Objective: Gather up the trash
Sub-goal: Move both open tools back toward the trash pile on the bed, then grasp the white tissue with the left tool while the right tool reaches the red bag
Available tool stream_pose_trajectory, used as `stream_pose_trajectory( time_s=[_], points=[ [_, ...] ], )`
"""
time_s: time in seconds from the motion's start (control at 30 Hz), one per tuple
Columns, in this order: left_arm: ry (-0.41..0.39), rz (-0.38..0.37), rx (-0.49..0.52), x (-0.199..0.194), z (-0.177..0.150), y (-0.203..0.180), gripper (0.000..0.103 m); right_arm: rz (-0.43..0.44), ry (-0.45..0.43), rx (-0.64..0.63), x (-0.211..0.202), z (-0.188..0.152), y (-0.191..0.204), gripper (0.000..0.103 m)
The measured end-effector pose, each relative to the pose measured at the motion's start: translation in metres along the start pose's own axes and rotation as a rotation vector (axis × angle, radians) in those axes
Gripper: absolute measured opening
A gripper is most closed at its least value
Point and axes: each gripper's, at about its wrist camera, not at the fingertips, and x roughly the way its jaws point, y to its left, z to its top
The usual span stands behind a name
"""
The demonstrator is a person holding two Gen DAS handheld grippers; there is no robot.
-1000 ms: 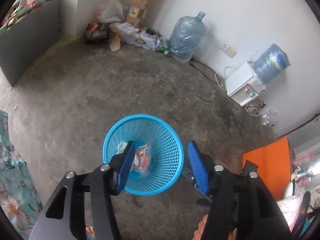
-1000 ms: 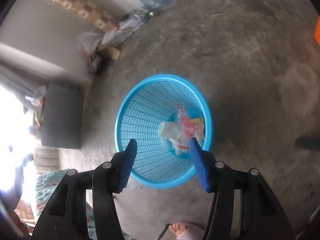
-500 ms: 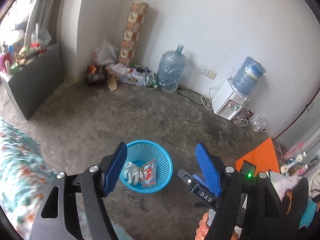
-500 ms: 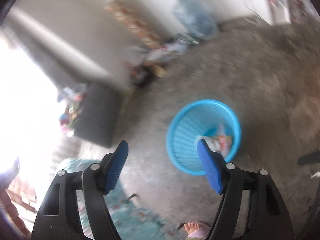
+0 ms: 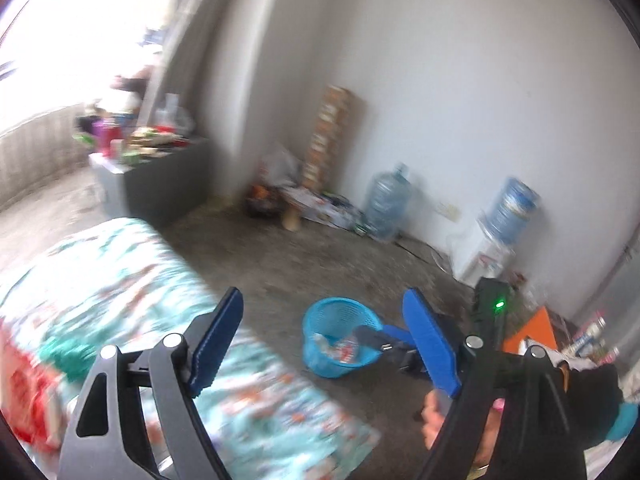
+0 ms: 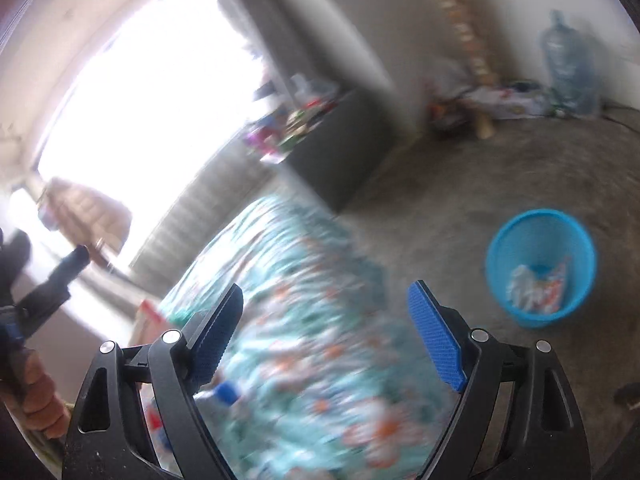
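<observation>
A blue mesh basket (image 5: 340, 312) stands on the concrete floor with wrappers and a crumpled white piece (image 5: 336, 347) inside; it also shows in the right wrist view (image 6: 541, 220). My left gripper (image 5: 324, 344) is open and empty, raised over the edge of a floral bed (image 5: 120, 280). My right gripper (image 6: 328, 340) is open and empty above the same bed (image 6: 312, 280). A plastic bottle with a blue cap (image 6: 224, 394) lies on the bed by my right gripper's left finger. A red and white packet (image 5: 24, 392) lies blurred at the left.
A grey cabinet (image 5: 164, 188) with clutter stands by the bright window. Water jugs (image 5: 386, 206), a white dispenser (image 5: 486, 256) and a litter pile (image 5: 316, 202) line the far wall. An orange object (image 5: 532, 330) sits at right.
Both grippers have lifted away from the basket and swung left toward the bed. The basket now looks small and far off. Both views are blurred by motion.
</observation>
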Motion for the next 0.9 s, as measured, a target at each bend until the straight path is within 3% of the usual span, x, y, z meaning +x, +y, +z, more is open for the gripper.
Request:
stream_pose_trajectory(
  time_s=[0.3, 0.4, 0.7, 0.9],
  points=[
    [-0.128, 0.314, -0.182, -0.128, -0.084, 0.097, 0.081, 0.136, 0.165, -0.177, 0.024, -0.037, 0.081, 0.084],
    [-0.150, 0.388, -0.249, -0.158, -0.114, 0.118, 0.081, 0.175, 0.224, -0.203, 0.036, -0.052, 0.108, 0.084],
    [-0.157, 0.450, -0.375, -0.198, -0.181, 0.153, 0.081, 0.266, 0.393, -0.258, 0.069, -0.094, 0.166, 0.084],
    [-0.132, 0.430, -0.350, -0.187, -0.205, 0.161, 0.081, 0.255, 0.440, -0.241, 0.075, -0.101, 0.171, 0.084]
  ],
)
